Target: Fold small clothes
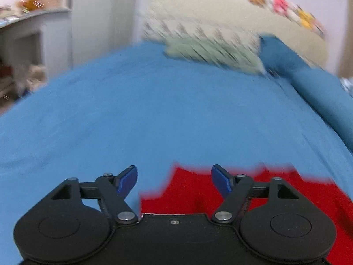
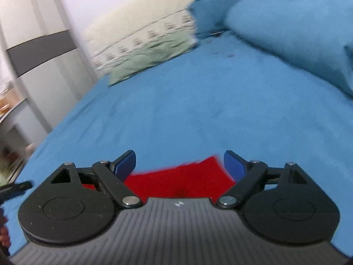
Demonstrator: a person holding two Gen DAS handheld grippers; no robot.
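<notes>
A small red garment (image 1: 194, 190) lies flat on the blue bed sheet (image 1: 154, 110), at the near edge under both grippers. In the left wrist view my left gripper (image 1: 174, 180) is open and empty, its blue fingertips spread above the garment's left part. In the right wrist view the red garment (image 2: 181, 183) shows between the fingers of my right gripper (image 2: 179, 163), which is open and empty above the garment's far edge. Most of the garment is hidden under the gripper bodies.
A green patterned pillow (image 1: 209, 50) and a blue pillow (image 1: 308, 77) lie at the head of the bed against a cream headboard (image 1: 220, 6). A folded blue duvet (image 2: 297, 33) lies along the right side. A wardrobe (image 2: 33, 44) and shelves (image 1: 22, 44) stand left of the bed.
</notes>
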